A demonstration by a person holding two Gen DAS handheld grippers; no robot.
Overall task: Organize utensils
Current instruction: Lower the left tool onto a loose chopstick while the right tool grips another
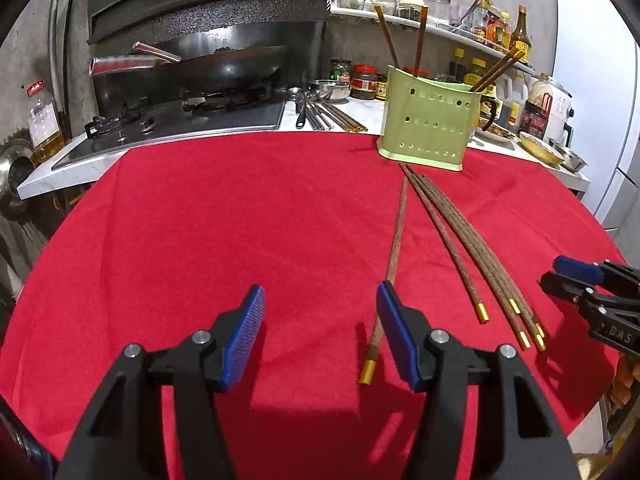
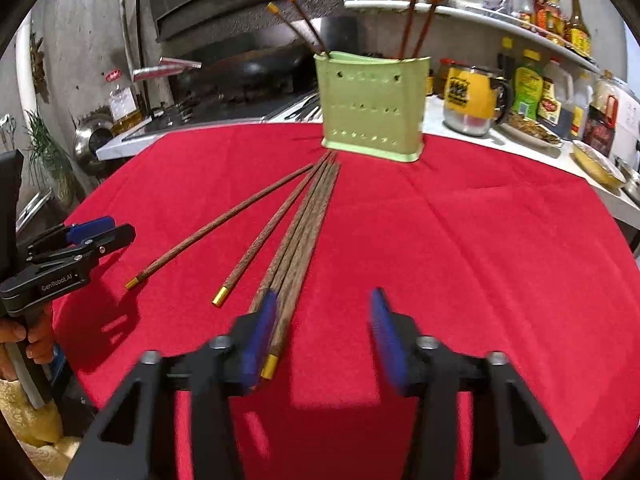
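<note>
Left gripper (image 1: 320, 336) and right gripper (image 2: 322, 336), both wide, empty: lift 1 gold-capped wooden chopstick (image 1: 394, 256) mid-shaft, seat upright in green perforated plastic holder (image 1: 428, 124).

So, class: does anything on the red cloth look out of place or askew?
Yes. Loose chopsticks lie fanned on the cloth in front of the green holder, while four others stand inside it. One lies apart from the bundle. Nothing looks spilled or damaged.
</note>
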